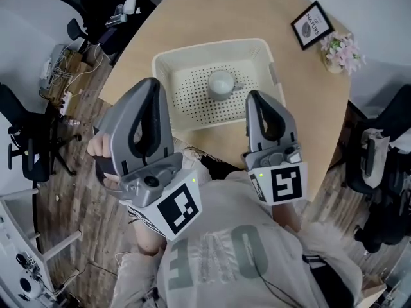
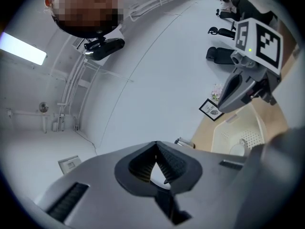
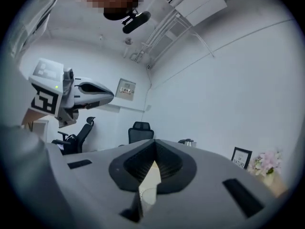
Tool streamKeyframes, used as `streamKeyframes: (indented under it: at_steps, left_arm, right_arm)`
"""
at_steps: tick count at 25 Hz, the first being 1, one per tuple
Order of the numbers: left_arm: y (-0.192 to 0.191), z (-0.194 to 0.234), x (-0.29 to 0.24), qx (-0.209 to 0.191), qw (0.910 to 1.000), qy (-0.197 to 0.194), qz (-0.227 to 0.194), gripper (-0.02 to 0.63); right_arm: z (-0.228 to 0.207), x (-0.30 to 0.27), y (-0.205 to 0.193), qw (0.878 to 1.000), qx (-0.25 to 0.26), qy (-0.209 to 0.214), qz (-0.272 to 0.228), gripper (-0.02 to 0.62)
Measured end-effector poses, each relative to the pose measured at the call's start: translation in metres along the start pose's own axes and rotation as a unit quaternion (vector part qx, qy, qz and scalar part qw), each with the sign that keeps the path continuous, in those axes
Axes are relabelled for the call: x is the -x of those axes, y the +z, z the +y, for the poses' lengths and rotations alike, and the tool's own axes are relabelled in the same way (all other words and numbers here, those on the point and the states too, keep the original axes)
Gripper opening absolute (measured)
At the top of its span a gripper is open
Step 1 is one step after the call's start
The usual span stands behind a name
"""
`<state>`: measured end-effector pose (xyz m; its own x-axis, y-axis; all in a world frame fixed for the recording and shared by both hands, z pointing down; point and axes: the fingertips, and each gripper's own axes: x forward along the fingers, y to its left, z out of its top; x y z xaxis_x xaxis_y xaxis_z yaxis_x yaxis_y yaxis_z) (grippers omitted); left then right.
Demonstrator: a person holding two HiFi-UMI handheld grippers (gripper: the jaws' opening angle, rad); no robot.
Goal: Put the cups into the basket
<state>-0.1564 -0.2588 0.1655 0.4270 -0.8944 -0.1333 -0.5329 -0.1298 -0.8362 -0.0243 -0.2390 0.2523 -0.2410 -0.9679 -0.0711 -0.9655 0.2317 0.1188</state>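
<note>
Sitting upright, mouth up: one pale round cup (image 1: pixel 221 84) | inside cream perforated basket (image 1: pixel 168 59) on bench (image 1: pixel 212 18) | left tool (image 2: pixel 156 146) jaws pressed together, nothing between | right tool (image 3: pixel 154 145) likewise closed, nothing held

Basket (image 1: pixel 168 69): cream plastic, rectangular, perforated floor, resting on a wooden table (image 1: pixel 192 18). Cup (image 1: pixel 221 84): one, pale, upright, inside the basket near its centre.
</note>
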Motion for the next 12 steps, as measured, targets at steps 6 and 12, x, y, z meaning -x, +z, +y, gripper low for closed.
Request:
streamKeyframes:
  at_steps: [6, 12]
  left_arm:
    - [0.017, 0.007, 0.016, 0.0, 0.9999, 0.012, -0.002, 0.009]
    - [0.025, 0.006, 0.021, -0.003, 0.9999, 0.012, -0.002, 0.009]
  right_arm:
    - [0.018, 0.013, -0.002, 0.999, 0.029, 0.024, 0.014, -0.002]
    - [0.025, 0.014, 0.004, 0.998, 0.035, 0.047, 0.004, -0.002]
